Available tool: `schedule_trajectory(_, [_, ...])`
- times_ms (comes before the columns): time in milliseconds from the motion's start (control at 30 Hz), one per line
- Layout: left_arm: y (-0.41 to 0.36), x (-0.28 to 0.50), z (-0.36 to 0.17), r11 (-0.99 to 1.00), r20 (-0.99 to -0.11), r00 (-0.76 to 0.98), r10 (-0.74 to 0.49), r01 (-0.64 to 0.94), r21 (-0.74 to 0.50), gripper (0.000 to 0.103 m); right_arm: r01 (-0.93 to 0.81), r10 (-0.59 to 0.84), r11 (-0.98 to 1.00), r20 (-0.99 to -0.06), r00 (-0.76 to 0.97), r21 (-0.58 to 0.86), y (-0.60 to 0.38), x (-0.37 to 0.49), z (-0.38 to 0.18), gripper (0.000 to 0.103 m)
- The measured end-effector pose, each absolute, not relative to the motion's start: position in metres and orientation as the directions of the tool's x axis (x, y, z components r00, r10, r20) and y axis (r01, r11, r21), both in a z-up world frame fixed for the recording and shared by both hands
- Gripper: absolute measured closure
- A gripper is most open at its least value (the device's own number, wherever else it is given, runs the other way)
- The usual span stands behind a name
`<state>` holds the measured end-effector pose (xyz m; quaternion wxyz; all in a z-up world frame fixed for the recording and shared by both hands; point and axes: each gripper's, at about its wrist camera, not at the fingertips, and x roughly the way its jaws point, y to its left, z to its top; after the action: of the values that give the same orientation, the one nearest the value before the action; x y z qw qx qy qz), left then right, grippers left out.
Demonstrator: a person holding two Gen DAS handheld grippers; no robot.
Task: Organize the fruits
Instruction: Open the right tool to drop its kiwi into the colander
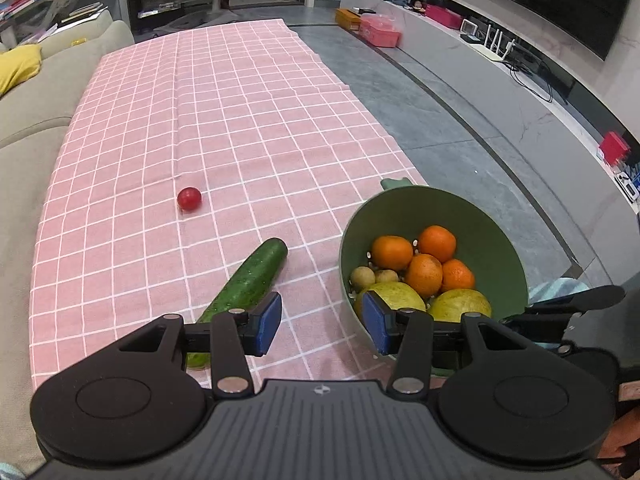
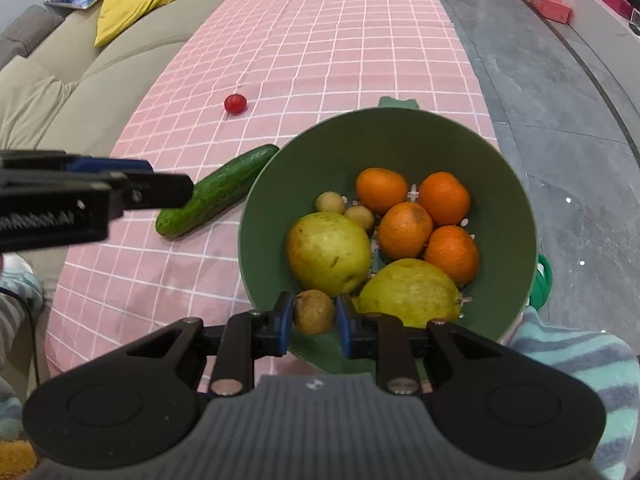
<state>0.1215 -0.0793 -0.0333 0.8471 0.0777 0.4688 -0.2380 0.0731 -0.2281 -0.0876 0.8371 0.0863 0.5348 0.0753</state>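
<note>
A green bowl (image 2: pixel 400 140) (image 1: pixel 472 216) stands on the pink checked tablecloth (image 1: pixel 240 120). It holds several oranges (image 2: pixel 404 230), two yellow-green pears (image 2: pixel 328 252) and small brown fruits (image 2: pixel 330 202). My right gripper (image 2: pixel 313 320) is shut on a small brown fruit (image 2: pixel 314 312) above the bowl's near rim. My left gripper (image 1: pixel 322 320) is open and empty, between the bowl and a cucumber (image 1: pixel 248 280) (image 2: pixel 218 190) lying on the cloth. A red cherry tomato (image 1: pixel 189 199) (image 2: pixel 235 103) lies farther out.
A beige sofa (image 1: pixel 36 92) with a yellow cushion (image 2: pixel 136 0) runs along the table's left side. Grey floor (image 1: pixel 460 128) and a TV bench with boxes lie to the right. The left gripper shows at the left of the right wrist view (image 2: pixel 92 196).
</note>
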Motion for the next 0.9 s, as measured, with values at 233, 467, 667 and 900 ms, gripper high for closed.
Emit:
schedule_trajectory(233, [-0.081,0.12,-0.036,0.871,-0.837,0.434,-0.335,0.482,-0.098,0.048,-0.024,0.197,0.979,-0.901,0.387,0.203,-0.223,0.078,-0.096,0.083])
schedule_trajectory(467, [-0.078,0.121,-0.037,0.876,-0.84,0.432,-0.329,0.472,-0.1,0.048,-0.028,0.176,0.983,-0.904,0.389,0.179,-0.221,0.078,-0.097,0.083])
schedule_trajectory(667, [-0.074,0.123,-0.036,0.882,-0.838,0.434,-0.332,0.458,-0.112,0.048,-0.028,0.176,0.983,-0.893,0.414,0.181,-0.223,0.076,-0.091,0.067])
schedule_trajectory(900, [-0.063,0.126,-0.03,0.895,-0.815,0.46,-0.351,0.42,-0.148,0.047,-0.053,0.147,0.989,-0.855,0.497,0.139,-0.221,0.076,-0.066,0.05])
